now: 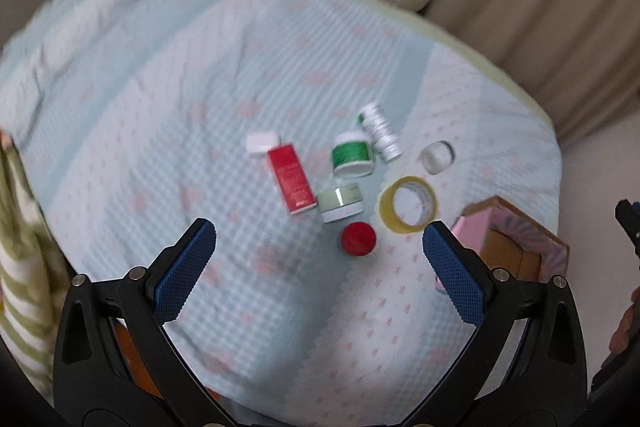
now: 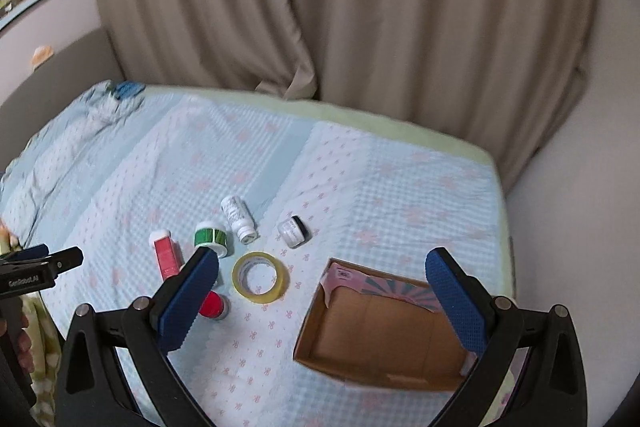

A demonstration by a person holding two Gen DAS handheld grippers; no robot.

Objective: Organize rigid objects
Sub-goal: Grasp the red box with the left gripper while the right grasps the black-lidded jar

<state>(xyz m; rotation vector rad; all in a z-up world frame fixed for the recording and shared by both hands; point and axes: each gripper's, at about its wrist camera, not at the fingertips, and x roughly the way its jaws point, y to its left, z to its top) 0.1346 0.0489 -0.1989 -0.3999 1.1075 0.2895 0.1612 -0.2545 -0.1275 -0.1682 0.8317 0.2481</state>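
Both hand-held grippers, left and right, spread wide, empty, 1 tape roll, 1 cardboard box.

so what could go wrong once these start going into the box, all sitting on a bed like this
1. The red box, green jar, flat jar and red cap lie close together, so the wide-open left tool may knock a neighbour.
2. The white bottle lies on its side on the soft bedcover and could roll.
3. The cardboard box sits near the bed's edge; a push might shift it off.
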